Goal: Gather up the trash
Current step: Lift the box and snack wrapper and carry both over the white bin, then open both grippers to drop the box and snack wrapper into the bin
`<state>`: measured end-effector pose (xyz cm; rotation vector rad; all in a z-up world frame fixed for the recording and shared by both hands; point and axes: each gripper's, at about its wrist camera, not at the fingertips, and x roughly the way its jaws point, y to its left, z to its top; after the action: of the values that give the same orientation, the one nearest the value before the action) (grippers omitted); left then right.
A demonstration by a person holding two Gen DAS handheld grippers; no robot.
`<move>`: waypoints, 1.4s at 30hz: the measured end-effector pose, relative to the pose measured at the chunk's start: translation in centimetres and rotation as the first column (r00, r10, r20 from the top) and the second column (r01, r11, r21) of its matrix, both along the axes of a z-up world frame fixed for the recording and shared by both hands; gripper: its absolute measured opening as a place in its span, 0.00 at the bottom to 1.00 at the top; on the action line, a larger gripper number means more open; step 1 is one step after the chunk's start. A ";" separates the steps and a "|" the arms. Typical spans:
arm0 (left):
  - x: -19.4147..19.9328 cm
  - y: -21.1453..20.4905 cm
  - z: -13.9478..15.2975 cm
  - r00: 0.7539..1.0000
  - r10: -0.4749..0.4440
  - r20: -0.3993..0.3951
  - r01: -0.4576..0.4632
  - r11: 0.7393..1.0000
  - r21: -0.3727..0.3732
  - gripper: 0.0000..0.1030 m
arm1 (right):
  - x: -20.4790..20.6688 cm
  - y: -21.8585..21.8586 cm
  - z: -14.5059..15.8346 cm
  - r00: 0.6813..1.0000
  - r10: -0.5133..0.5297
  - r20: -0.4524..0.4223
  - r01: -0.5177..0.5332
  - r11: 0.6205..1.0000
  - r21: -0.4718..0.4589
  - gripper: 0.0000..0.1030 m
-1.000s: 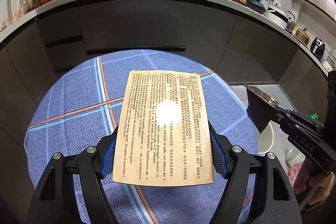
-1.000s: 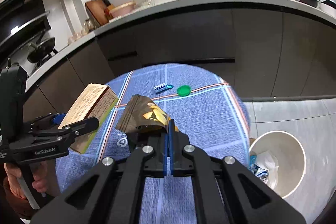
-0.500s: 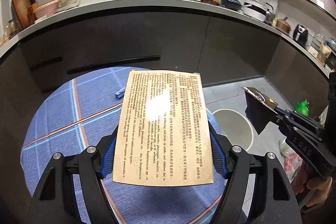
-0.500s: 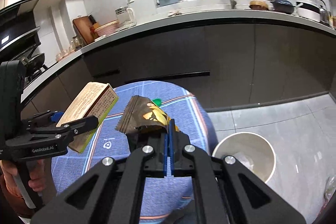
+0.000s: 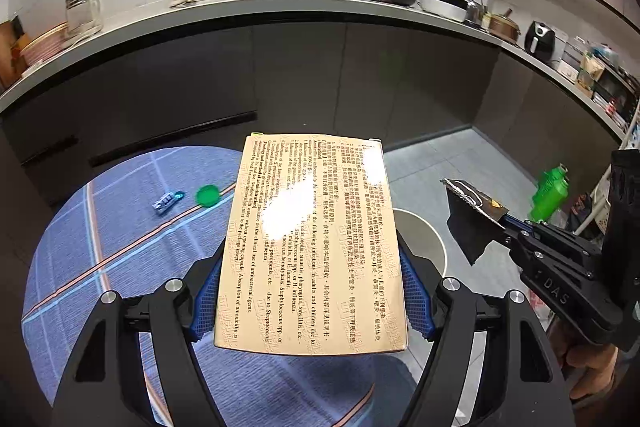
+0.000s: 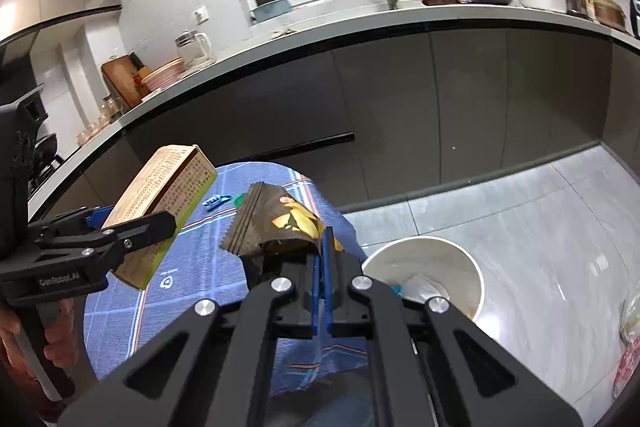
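Note:
My left gripper is shut on a gold medicine box printed with text; its blue pads press the box's long sides. In the right wrist view the same box hangs tilted at the left in the left gripper. My right gripper is shut on a dark snack wrapper with yellow print. The wrapper also shows in the left wrist view, pinched by the right gripper. A white trash bin stands on the floor below and right of the wrapper, with crumpled waste inside.
A round table with a blue checked cloth holds a green cap and a small blue wrapper. The bin's rim peeks out behind the box. A green bottle stands at the right. Dark cabinets under a cluttered counter lie beyond.
Both grippers have swung right, off the table's middle and toward the bin, each keeping its grip. The bin now fills more of both views, and the green cap has reappeared in the left view.

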<state>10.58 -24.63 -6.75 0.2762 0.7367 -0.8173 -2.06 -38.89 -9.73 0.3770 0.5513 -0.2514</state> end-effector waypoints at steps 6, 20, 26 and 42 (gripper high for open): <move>-0.2 -3.1 -0.8 0.999 -0.048 -0.007 0.048 0.999 0.023 0.67 | -1.0 -1.9 -1.4 0.998 -0.052 -0.018 0.052 0.998 0.026 0.04; 0.3 -9.4 -4.2 0.993 -0.111 -0.039 0.114 0.991 0.074 0.67 | -1.6 -6.4 -6.7 0.986 -0.137 -0.096 0.147 0.983 0.110 0.05; 1.2 -11.9 -6.4 0.991 -0.120 -0.060 0.125 0.988 0.094 0.67 | -0.9 -8.0 -9.6 0.977 -0.150 -0.151 0.170 0.977 0.132 0.05; 3.6 -14.7 -11.3 1.000 -0.028 -0.010 0.029 0.989 0.143 0.92 | 2.4 -9.1 -15.4 0.956 -0.099 -0.276 0.109 0.994 0.023 0.76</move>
<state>14.13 -39.34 -18.08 0.4131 0.8013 -0.7943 0.38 -47.95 -25.10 0.4120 0.8116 -0.3988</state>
